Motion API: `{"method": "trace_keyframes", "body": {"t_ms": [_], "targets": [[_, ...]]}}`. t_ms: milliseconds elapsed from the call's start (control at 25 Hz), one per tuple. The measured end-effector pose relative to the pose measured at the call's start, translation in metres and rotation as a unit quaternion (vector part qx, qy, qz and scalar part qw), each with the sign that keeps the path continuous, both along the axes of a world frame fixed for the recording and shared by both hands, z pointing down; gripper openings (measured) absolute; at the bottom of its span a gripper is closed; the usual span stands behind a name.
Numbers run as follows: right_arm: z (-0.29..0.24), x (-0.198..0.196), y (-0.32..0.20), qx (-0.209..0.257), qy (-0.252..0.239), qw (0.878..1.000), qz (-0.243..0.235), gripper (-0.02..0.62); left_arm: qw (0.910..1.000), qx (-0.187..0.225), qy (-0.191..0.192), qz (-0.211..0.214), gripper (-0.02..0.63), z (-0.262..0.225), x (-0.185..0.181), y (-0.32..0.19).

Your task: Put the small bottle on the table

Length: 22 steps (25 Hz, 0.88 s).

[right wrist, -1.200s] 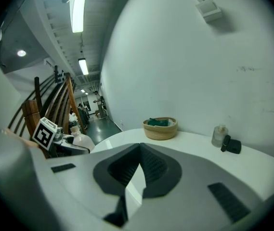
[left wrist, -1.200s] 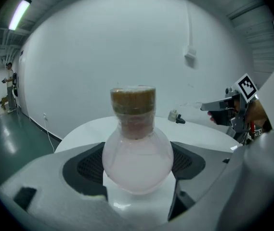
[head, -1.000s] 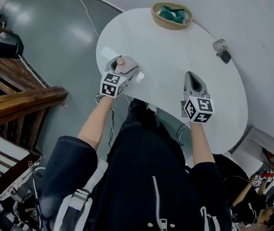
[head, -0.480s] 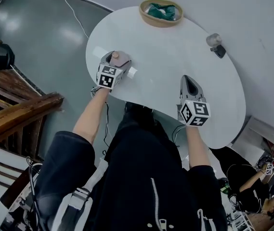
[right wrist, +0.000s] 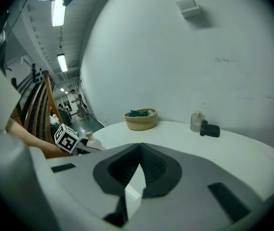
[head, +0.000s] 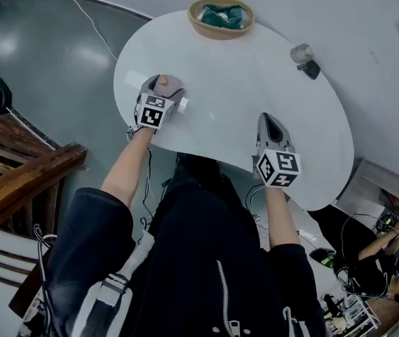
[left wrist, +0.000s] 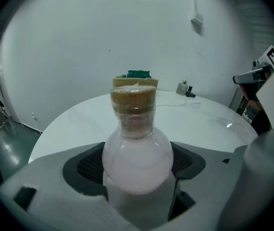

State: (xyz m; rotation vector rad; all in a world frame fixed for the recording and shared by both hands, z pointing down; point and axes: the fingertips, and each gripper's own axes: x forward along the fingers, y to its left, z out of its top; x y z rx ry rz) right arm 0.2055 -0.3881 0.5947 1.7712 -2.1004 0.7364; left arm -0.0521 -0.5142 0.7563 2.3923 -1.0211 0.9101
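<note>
Bottle work is only half done, by my reading: the small bottle, round-bellied, filled with pale pink liquid and capped in tan, stands upright between the jaws of the left claw, which hovers over the left edge of the round white worktop. The jaws stand wide and press on the bottle's belly from both sides, so it is held, not let go. Whether its base touches the worktop I cannot tell; setting it down and spreading the jaws is what remains. Further along, at the far rim, sits a woven basket with something green inside. At the right, the right claw hangs above the near edge of the worktop, its jaws pressed together with nothing between them.
</note>
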Motion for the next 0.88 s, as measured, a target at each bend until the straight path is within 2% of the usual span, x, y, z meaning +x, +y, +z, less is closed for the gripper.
{"method": "trace_keyframes", "body": {"t_ms": [120,320,600,720,800,880], "targets": [[-0.003,0.004,0.003,0.002,0.002,1.000,0.009,0.003,0.9999,-0.006,-0.008,0.005,0.396,0.010,0.000,0.005],[-0.008,0.011,0.013,0.005,0.005,1.000,0.023,0.003,0.9999,0.008,-0.009,0.012,0.396,0.011,0.002,0.010],[-0.008,0.014,0.030,0.008,0.004,0.999,0.039,0.003,0.9981,0.036,-0.044,0.024,0.397,0.018,0.002,0.019],[-0.011,0.016,0.033,0.011,0.005,0.999,0.044,0.003,0.9981,0.044,-0.039,0.016,0.399,0.017,0.002,0.018],[-0.015,0.019,0.036,0.015,0.007,0.999,0.046,0.003,0.9982,0.055,-0.024,0.002,0.463,0.010,0.002,0.018],[-0.021,0.022,0.039,0.022,0.009,0.998,0.050,0.003,0.9980,0.061,-0.012,-0.009,0.468,0.000,0.000,0.022]]}}
